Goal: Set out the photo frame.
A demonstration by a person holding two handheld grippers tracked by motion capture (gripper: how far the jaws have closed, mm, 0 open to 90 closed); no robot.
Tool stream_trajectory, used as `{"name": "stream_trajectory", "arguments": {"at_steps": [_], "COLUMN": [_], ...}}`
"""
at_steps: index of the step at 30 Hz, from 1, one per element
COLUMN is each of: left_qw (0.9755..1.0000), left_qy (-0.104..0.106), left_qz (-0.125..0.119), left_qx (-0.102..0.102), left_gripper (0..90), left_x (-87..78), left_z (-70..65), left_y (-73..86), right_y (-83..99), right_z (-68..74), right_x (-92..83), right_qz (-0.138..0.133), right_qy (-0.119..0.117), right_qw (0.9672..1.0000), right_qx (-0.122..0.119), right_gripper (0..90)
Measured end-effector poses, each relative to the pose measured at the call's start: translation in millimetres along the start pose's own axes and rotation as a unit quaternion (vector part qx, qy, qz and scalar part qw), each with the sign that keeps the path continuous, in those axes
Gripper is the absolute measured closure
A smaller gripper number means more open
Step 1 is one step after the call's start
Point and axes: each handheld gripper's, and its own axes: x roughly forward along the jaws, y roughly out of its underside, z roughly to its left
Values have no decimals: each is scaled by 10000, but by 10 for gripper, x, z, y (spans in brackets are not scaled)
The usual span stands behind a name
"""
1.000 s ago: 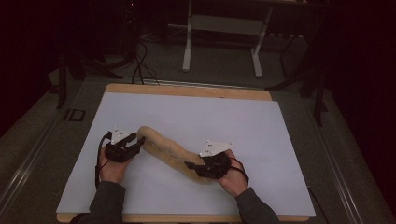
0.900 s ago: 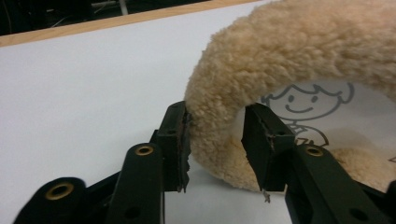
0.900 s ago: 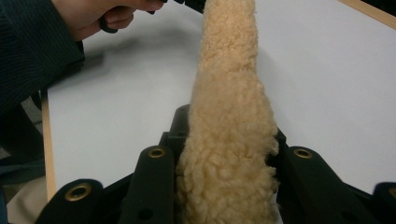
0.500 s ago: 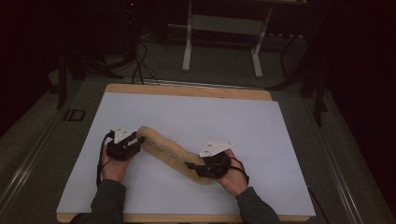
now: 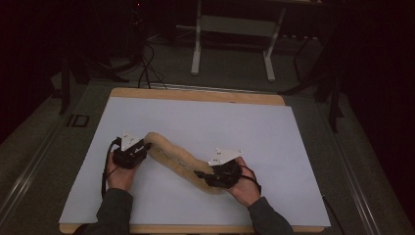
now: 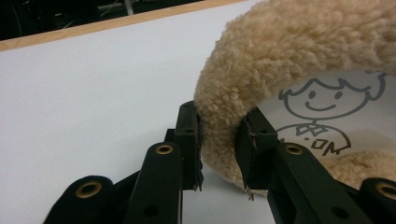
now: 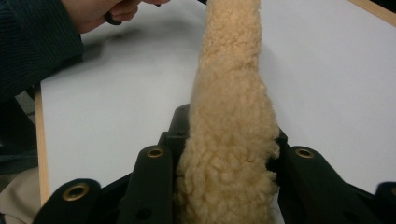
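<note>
Lying across the lower middle of the high view on the white worktop (image 5: 293,142), the tan fleece piece (image 5: 176,159) runs between both hands. The left hand-held gripper (image 6: 219,140) has just been closing and now pinches the fleece's curled edge. The right hand-held gripper (image 7: 229,154) grasps the other end, its pads pressed into the pile.

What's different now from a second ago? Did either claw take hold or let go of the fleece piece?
The left claw has just been closing its jaws on the end of the tan fleece piece; its pads now press into the pile. Nothing was let go. The right claw is clamped on the other end as before, both hands sit where they were, and the fleece lies in the same curve on the white table.
</note>
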Motion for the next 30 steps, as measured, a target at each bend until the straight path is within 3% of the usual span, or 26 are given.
{"name": "stream_trajectory", "arguments": {"at_steps": [8,10,12,16,23,30], "left_qw": [10000,10000,9999,9999,9998,9998], "left_qy": [19,23,24,28,37,40], "left_qz": [-7,-11,-7,-2,-3,8], "left_qx": [-68,-90,-111,-125,-172,-182], "left_gripper": [733,733,733,733,733,732], "left_x": [-1,0,0,0,2,1], "left_z": [5,5,5,6,9,10], "left_y": [4,4,4,3,4,3], "right_y": [-15,-13,19,71,261,346], "right_z": [46,52,68,83,110,121], "right_x": [10,12,0,-9,9,-3], "right_qz": [120,152,176,169,186,283], "right_qy": [227,295,518,623,916,929], "right_qw": [9996,9992,9978,9966,9924,9912], "right_qx": [145,217,377,502,806,894], "right_gripper": [561,548,496,468,457,463]}}
